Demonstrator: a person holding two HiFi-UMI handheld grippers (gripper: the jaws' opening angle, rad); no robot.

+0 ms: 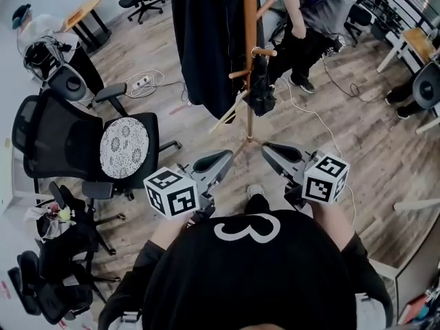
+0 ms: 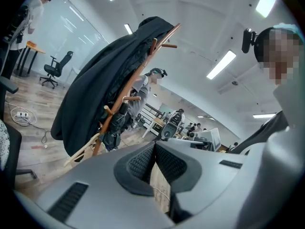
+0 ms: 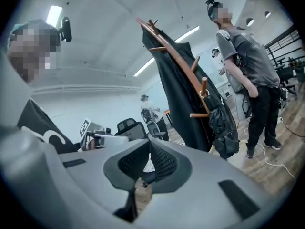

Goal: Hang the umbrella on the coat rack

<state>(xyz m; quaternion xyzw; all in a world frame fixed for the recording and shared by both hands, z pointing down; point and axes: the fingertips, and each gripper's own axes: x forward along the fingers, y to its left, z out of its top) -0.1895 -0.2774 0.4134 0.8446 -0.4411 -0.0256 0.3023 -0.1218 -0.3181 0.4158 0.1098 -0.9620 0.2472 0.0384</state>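
Observation:
A wooden coat rack [image 1: 249, 53] stands just ahead of me, with a dark coat [image 1: 206, 40] draped over its left side. The folded black umbrella [image 1: 261, 93] hangs from a peg on the rack's right side, clear of both grippers. It also shows as the umbrella [image 2: 113, 128] in the left gripper view and the umbrella [image 3: 224, 130] in the right gripper view. My left gripper [image 1: 225, 157] and right gripper [image 1: 267, 147] are held side by side in front of my chest, pointing at the rack's foot. Both are shut, with nothing between their jaws.
A black office chair with a patterned cushion [image 1: 124, 146] stands at the left. A person [image 1: 309, 19] stands right behind the rack. A power strip and cables [image 1: 141, 82] lie on the wood floor, and a white cable [image 1: 323, 126] runs to the right. Desks and more chairs line the edges.

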